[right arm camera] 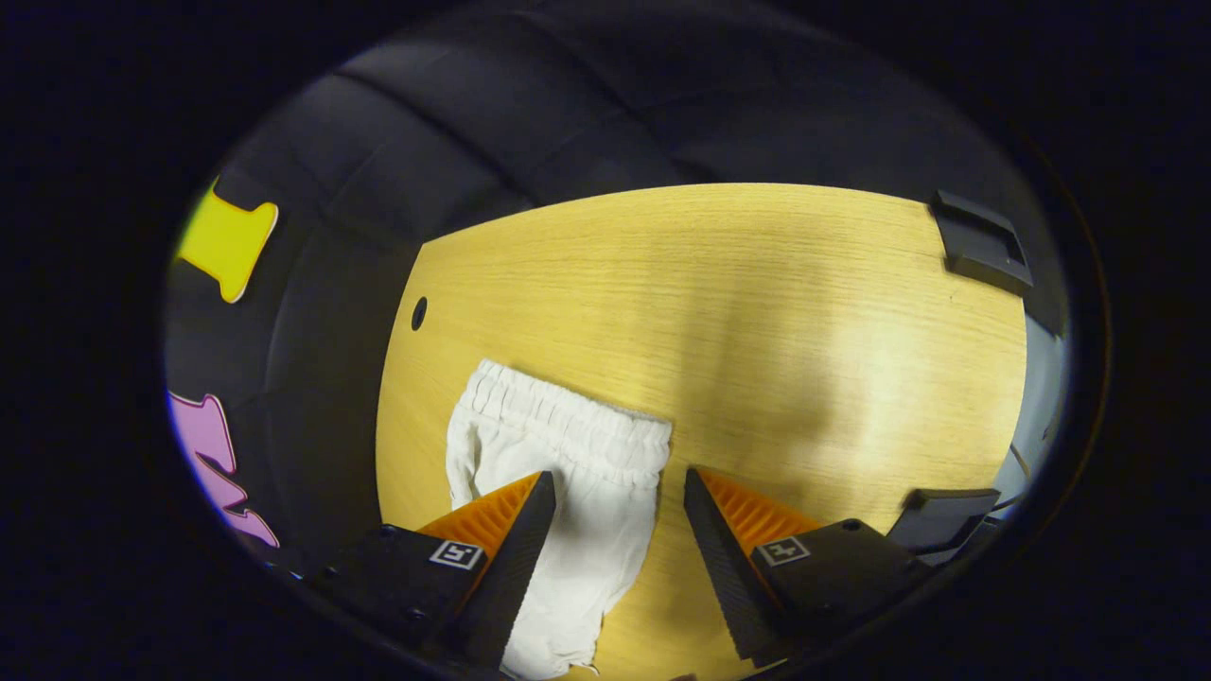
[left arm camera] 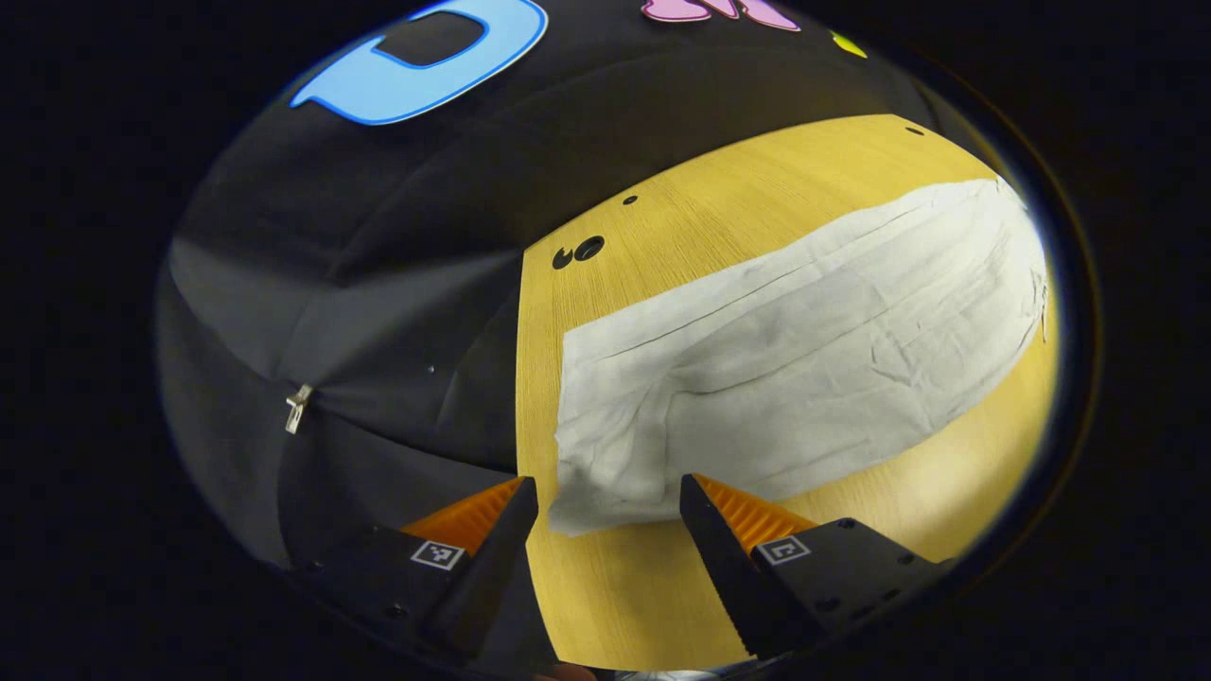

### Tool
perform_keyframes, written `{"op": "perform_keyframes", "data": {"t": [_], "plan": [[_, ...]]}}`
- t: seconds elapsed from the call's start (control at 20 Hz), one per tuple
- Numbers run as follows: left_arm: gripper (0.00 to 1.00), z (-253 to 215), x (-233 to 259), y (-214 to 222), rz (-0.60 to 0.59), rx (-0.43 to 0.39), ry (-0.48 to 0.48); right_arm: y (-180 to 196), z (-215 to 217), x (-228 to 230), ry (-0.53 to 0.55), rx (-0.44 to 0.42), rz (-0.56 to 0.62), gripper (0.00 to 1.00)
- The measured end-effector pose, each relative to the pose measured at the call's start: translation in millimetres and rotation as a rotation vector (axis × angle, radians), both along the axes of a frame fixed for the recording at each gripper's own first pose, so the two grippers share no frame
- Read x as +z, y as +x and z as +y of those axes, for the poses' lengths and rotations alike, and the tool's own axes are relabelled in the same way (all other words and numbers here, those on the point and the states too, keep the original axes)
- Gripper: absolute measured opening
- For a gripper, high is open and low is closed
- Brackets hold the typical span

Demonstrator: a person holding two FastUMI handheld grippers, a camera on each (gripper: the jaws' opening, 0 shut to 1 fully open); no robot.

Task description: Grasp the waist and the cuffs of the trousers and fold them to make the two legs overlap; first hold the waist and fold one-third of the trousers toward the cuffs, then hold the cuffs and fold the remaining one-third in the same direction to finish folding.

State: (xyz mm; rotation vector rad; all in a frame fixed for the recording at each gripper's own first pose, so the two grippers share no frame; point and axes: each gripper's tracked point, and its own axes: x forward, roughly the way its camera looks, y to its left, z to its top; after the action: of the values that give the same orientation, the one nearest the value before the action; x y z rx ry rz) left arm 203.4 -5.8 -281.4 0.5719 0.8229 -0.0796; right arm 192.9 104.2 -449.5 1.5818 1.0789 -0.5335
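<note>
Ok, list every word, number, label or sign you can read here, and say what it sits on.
Nothing readable.
Left gripper: small square coded marker on each finger base, a pattern, not text.
Right gripper: same markers, no text.
Trousers: no label or print visible.
Table: bare wood, no writing.

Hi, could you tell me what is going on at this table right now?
A person is working with two handheld grippers over a pair of white trousers laid flat on a wooden table. The left gripper is open above the cuff end near the table's edge. The right gripper is open above the elastic waist. Neither is gripping the cloth yet. The trousers look already folded lengthwise, with the thirds folds not yet done.
</note>
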Motion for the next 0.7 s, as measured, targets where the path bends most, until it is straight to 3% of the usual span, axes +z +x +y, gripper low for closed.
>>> {"op": "perform_keyframes", "data": {"t": [0.2, 0.3, 0.35, 0.4, 0.45, 0.5, 0.55, 0.6, 0.7], "plan": [[0.96, -8.1, -3.9, -18.3, 0.003, 0.050, -0.079, 14.6, -0.7, -4.6, -0.035, -0.078, 0.074, 0.90], [0.96, -14.4, -9.2, -27.1, 0.017, 0.084, -0.131, 6.5, 3.6, -14.9, -0.081, -0.031, 0.167, 0.89], [0.96, -17.5, -13.4, -30.5, 0.025, 0.107, -0.166, 4.4, 1.3, -16.8, -0.111, -0.004, 0.207, 0.84], [0.96, -21.5, -17.4, -34.1, 0.037, 0.134, -0.206, 5.2, 4.7, -20.8, -0.132, 0.033, 0.224, 0.67], [0.96, -22.7, -21.7, -38.4, 0.048, 0.170, -0.246, 5.4, 6.1, -20.9, -0.147, 0.074, 0.219, 0.63], [0.96, -25.2, -26.2, -42.2, 0.063, 0.209, -0.295, 8.4, 7.0, -18.8, -0.146, 0.083, 0.207, 0.40], [0.96, -29.1, -30.7, -45.5, 0.077, 0.252, -0.356, 14.7, 7.8, -20.4, -0.137, 0.065, 0.183, 0.34], [0.97, -34.2, -32.4, -47.7, 0.090, 0.296, -0.431, 18.9, 7.7, -16.0, -0.109, 0.047, 0.150, 0.16], [0.97, -47.8, -34.5, -45.4, 0.104, 0.404, -0.610, 23.4, 11.0, -14.7, -0.082, 0.002, 0.088, 0.13]]}}
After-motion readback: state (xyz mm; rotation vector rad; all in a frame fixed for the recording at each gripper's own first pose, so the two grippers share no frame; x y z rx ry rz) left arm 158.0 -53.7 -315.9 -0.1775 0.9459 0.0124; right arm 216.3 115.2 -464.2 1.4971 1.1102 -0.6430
